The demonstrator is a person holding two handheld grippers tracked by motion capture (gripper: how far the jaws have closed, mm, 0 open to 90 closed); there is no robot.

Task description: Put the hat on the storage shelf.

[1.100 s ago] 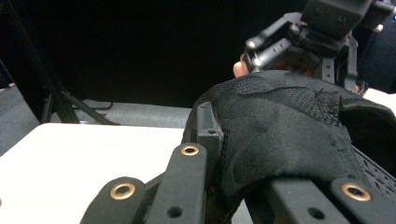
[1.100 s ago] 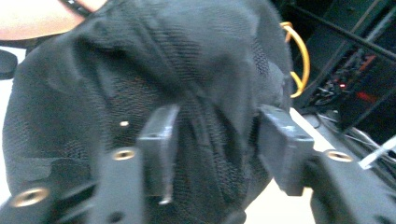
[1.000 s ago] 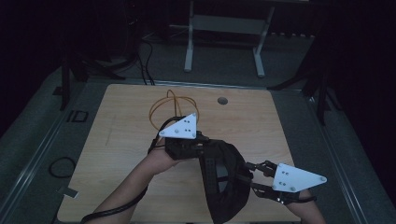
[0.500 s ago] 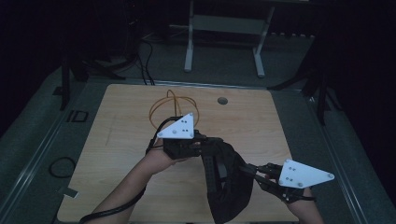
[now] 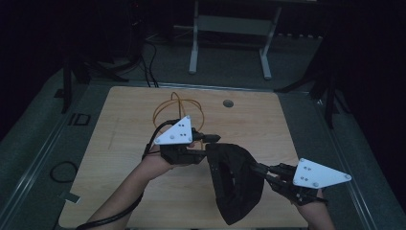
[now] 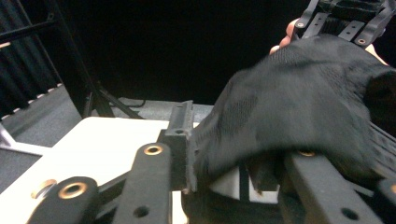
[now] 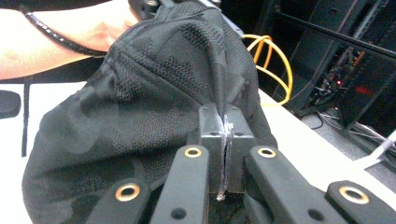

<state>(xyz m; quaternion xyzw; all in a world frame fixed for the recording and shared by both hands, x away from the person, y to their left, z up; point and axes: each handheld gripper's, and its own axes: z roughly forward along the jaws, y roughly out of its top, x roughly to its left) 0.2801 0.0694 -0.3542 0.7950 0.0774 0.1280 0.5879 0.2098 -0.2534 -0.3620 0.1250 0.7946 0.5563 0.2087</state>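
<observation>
Black garment held above a pale wooden worktop in a darkened room.

The left claw (image 5: pixel 213 139) is seen at the garment's (image 5: pixel 237 184) left edge; its jaws have just been opening, with fabric draped between them but not pressed. An orange cable loop (image 5: pixel 179 108) lies behind it on the worktop (image 5: pixel 119 129), which is surrounded by grey floor (image 5: pixel 33 139) and a white metal frame (image 5: pixel 230 28) beyond. The right claw (image 5: pixel 261 168) is clamped fully on a fold of the garment.
</observation>
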